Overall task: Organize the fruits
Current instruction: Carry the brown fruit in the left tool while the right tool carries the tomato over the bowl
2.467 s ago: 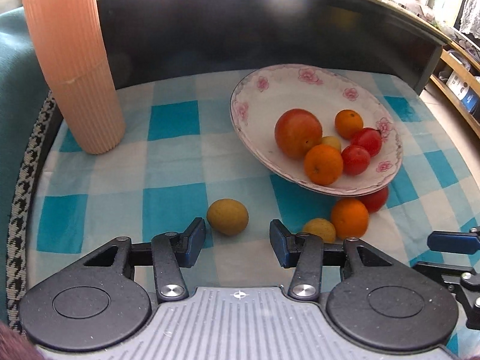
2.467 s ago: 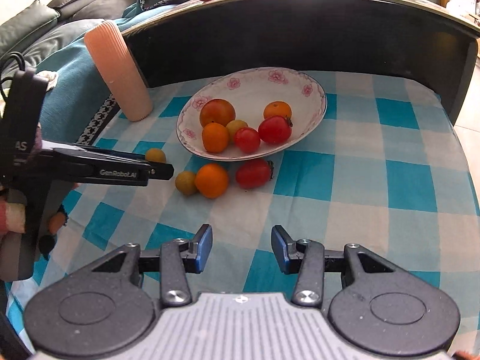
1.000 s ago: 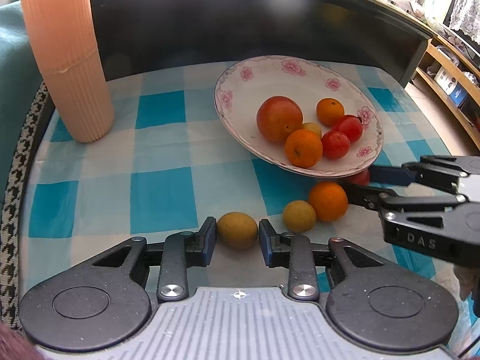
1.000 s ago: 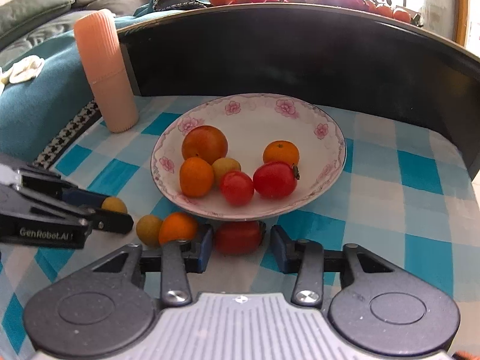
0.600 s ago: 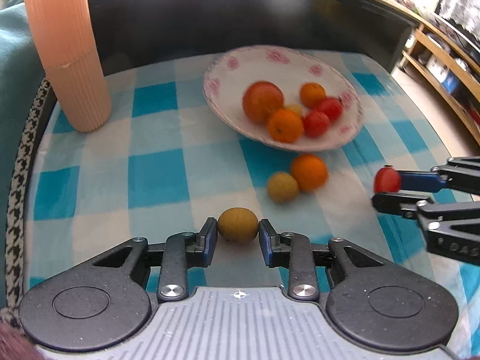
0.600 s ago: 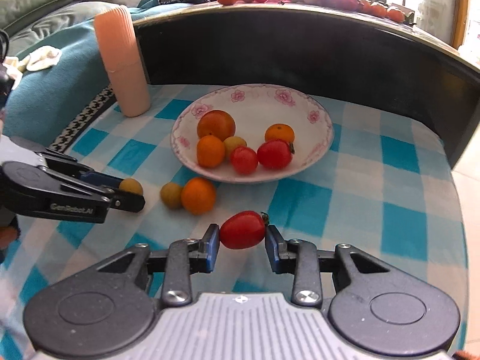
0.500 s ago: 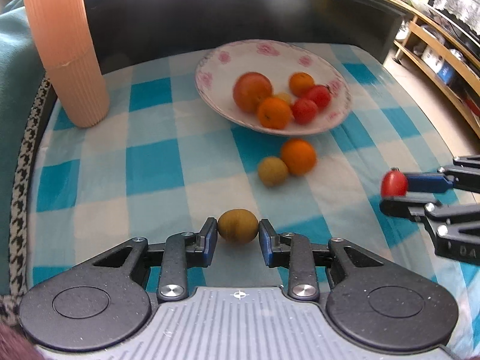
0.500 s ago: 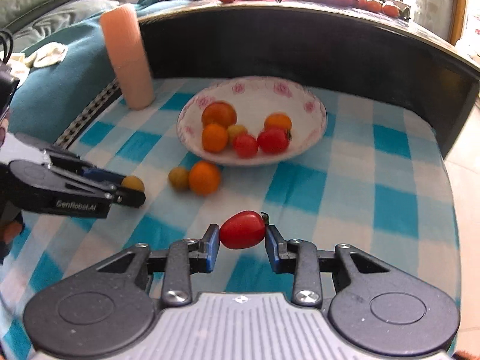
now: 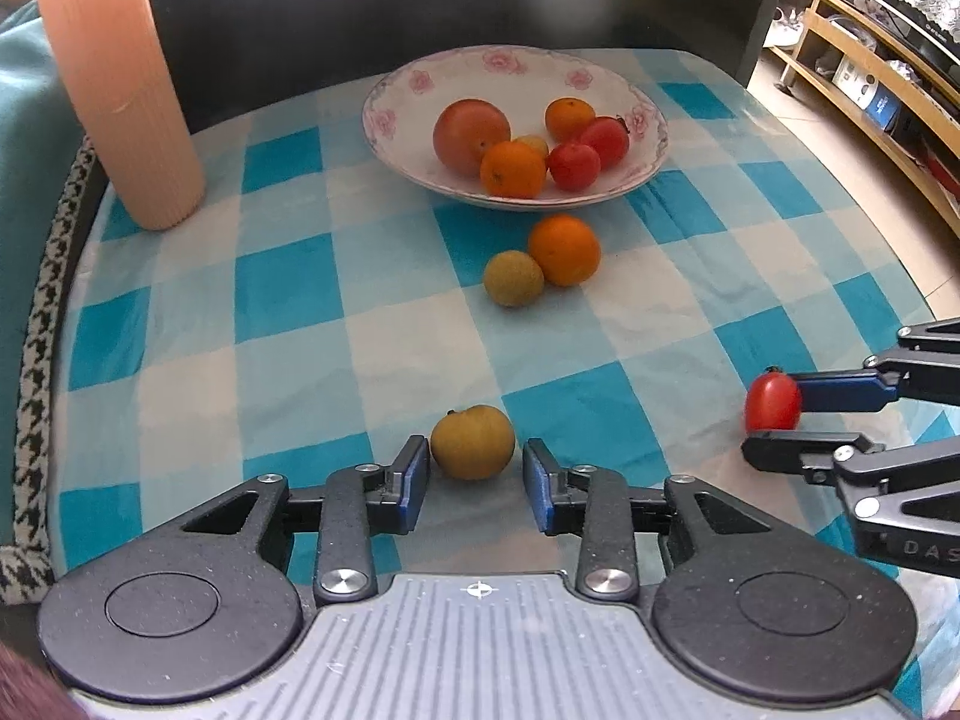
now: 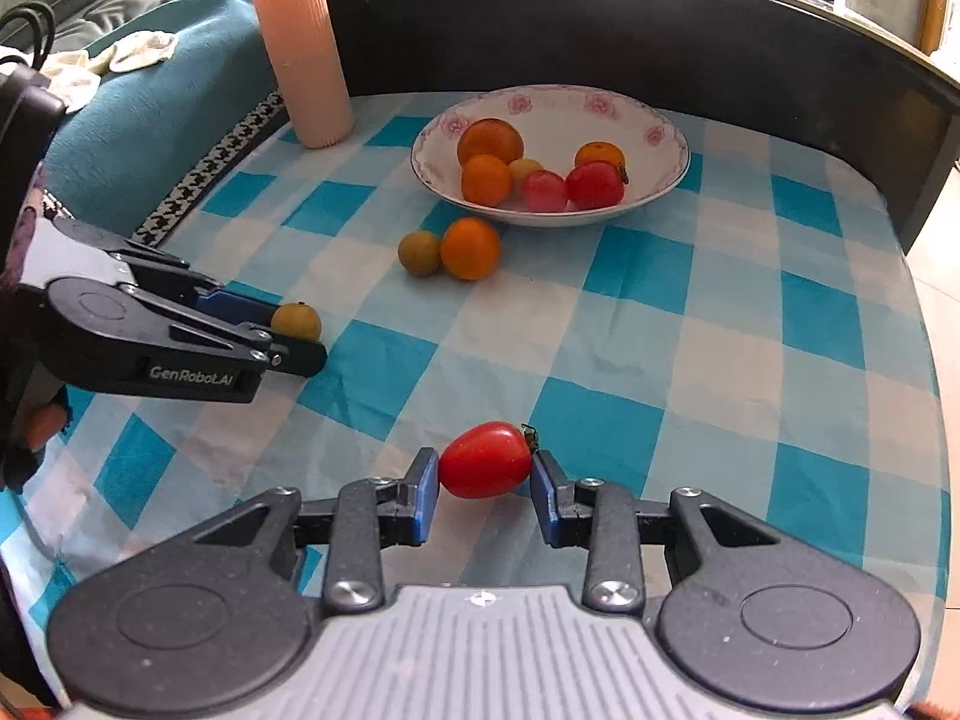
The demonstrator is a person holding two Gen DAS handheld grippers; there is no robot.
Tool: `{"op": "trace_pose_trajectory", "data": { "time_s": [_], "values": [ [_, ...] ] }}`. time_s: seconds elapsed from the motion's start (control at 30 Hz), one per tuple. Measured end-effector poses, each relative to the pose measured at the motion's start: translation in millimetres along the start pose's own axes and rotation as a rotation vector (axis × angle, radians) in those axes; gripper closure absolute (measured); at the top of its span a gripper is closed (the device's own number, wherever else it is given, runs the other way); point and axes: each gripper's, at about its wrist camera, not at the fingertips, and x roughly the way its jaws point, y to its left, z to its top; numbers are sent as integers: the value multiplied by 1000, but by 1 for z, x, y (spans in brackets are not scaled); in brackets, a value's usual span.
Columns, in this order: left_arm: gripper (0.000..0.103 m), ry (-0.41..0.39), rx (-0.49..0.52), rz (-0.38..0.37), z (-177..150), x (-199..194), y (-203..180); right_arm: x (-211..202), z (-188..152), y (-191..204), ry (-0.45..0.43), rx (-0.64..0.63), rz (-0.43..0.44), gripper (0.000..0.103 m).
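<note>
My left gripper [image 9: 477, 471] hangs low over the checked cloth and its jaws are opening. A yellow-brown fruit [image 9: 472, 441] sits between them on the cloth, with a gap on each side. From the right wrist view the same fruit [image 10: 296, 319] lies at the left gripper's tips. My right gripper [image 10: 483, 486] is shut on a red tomato [image 10: 485, 459], held above the cloth near the front; the tomato [image 9: 773, 401] also shows at the right of the left wrist view. A flowered plate [image 9: 420, 120] further back holds several oranges and tomatoes.
An orange [image 9: 564, 249] and a small green-yellow fruit [image 9: 513, 278] lie touching on the cloth just in front of the plate. A tall ribbed pink cup [image 9: 120, 84] stands at the back left. A dark raised wall runs behind the plate.
The left jaws have spread off the yellow-brown fruit, which now rests on the cloth. Both grippers have drawn back from the plate, the right one carrying the tomato.
</note>
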Motion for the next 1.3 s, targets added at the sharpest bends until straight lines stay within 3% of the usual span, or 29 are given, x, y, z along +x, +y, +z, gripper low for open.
{"op": "trace_pose_trajectory", "data": {
  "time_s": [0.37, 0.47, 0.6, 0.8, 1.3],
  "values": [
    [53, -12, 28, 1, 6, 6, -4, 9, 4, -2, 5, -10, 11, 46],
    [55, -12, 32, 3, 6, 6, -5, 8, 3, -2, 8, -14, 9, 46],
    [65, -9, 40, -1, 7, 5, -9, 8, 4, -2, 10, -18, 7, 46],
    [66, -3, 58, -12, 6, 2, -17, 8, 6, -6, 9, 10, 7, 46],
    [65, -74, 26, -29, 26, -13, -24, 0, 33, -7, -65, 48, -12, 46]
  ]
}}
